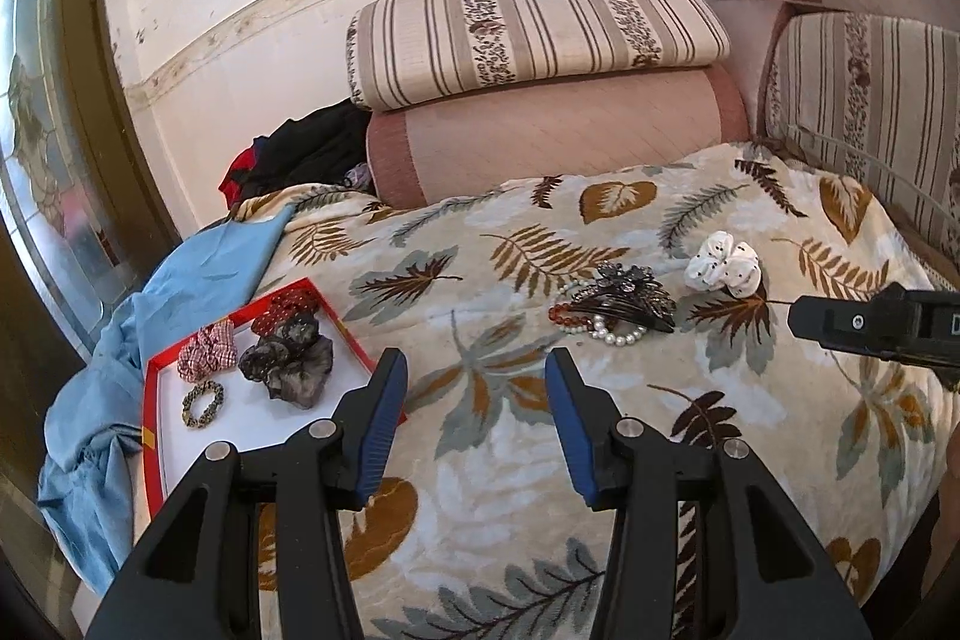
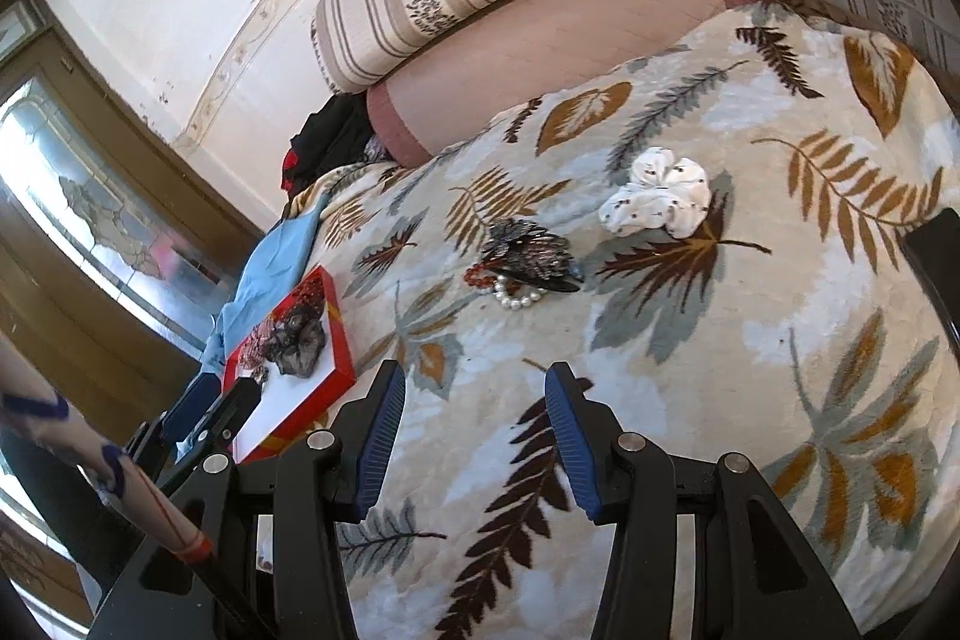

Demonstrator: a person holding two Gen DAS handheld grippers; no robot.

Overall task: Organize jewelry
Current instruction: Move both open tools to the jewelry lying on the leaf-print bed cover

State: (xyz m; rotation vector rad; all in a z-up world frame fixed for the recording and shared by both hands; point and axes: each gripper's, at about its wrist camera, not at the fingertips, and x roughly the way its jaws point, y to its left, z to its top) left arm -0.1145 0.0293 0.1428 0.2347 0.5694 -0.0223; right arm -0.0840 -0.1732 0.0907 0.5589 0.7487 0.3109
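A red-rimmed white tray (image 1: 157, 436) lies on the bed at the left and holds a checked scrunchie (image 1: 208, 349), a grey scrunchie (image 1: 288, 361), a red beaded piece (image 1: 285, 307) and a small leopard hair tie (image 1: 203, 403). The tray also shows in the right wrist view (image 2: 339, 340). On the blanket lie a dark flower hair clip (image 1: 627, 295), a pearl bracelet (image 1: 618, 334), a red bead bracelet (image 1: 564, 313) and a white scrunchie (image 1: 723, 268). My left gripper (image 1: 477, 385) is open and empty beside the tray. My right gripper (image 2: 474, 400) is open and empty, short of the clip (image 2: 531, 253) and the white scrunchie (image 2: 657, 199).
A leaf-patterned blanket (image 1: 510, 490) covers the bed. Striped cushions (image 1: 528, 34) and a pink bolster (image 1: 552, 136) lie at the back by the wall. Blue cloth (image 1: 180, 292) lies left of the tray, dark clothes (image 1: 306, 148) behind it. A glazed door (image 1: 42, 172) stands at the left.
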